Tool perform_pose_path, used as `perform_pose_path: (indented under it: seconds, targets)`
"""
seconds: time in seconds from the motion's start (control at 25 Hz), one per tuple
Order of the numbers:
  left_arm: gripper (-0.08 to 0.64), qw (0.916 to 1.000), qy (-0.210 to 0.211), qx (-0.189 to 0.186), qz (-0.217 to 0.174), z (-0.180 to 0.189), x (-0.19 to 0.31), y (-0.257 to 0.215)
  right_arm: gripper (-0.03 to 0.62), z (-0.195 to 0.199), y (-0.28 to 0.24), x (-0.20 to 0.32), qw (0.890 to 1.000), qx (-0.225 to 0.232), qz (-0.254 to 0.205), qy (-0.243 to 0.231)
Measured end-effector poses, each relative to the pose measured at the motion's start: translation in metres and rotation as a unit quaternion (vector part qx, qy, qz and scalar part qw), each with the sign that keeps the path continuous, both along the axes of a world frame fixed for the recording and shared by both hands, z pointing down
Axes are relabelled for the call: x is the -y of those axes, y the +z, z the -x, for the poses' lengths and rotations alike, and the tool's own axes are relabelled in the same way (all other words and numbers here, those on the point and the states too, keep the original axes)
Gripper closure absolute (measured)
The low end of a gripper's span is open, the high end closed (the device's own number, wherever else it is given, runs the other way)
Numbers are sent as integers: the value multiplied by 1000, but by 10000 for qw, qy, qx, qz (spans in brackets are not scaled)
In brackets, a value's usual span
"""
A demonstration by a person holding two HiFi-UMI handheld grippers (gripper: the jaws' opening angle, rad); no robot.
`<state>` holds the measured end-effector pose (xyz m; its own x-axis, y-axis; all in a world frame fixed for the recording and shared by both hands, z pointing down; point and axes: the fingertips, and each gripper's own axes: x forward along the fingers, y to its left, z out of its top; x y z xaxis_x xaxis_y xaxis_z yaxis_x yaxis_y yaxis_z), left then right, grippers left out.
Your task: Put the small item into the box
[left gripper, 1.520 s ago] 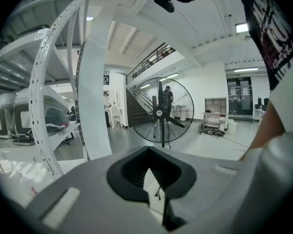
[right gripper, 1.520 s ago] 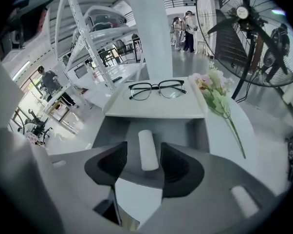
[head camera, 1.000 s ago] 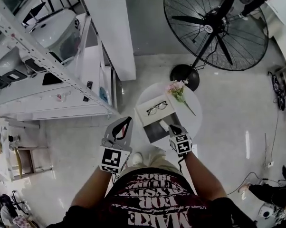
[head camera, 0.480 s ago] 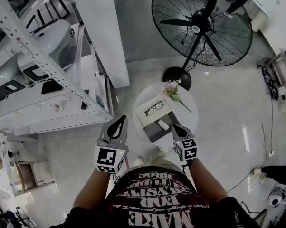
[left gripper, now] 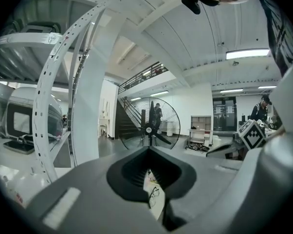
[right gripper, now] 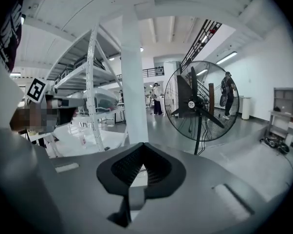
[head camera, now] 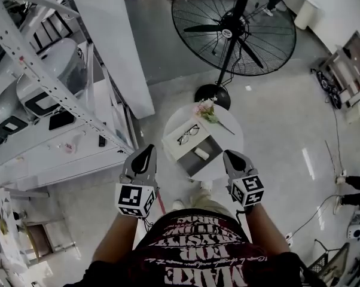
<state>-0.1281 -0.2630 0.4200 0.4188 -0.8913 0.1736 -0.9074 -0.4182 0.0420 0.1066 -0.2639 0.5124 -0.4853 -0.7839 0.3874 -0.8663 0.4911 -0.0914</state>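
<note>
My left gripper [head camera: 149,149] and right gripper [head camera: 228,154] hover beside the round table [head camera: 232,141], jaws pinched together, empty; the box [head camera: 205,160] on it holds a small item [head camera: 201,153] (too tiny to identify).

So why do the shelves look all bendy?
Left gripper view: the wide-angle lens bows the shelf post into a curve and blacks the corners. Right gripper view: same bending, though the fan is sharp. Head view: glare streaks the floor.

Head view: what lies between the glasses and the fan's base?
A sprig of pink flowers on the round table, between the glasses and the fan's base; head view shows it.
</note>
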Motion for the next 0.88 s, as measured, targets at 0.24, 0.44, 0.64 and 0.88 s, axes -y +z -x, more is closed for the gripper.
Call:
perform_pose_path:
  seconds: [0.24,0.44,0.64,0.88]
  targets:
    - [558,9994,323,-26,-125,-10,-18,-8,565,-3,-50,-20,9986,124,-489,188]
    - [558,9989,458,-70,-106,-8,-29,-8,565,0,-75,-34,9968,45,-748,283]
    - [558,9985,526,-123,-127,-9,-31,-8,565,1,-83,-42,9964,-157,-807,227]
    - [558,9976,652,-193,-135,-14,-36,-6,565,3,-90,-53,9959,-254,-831,262]
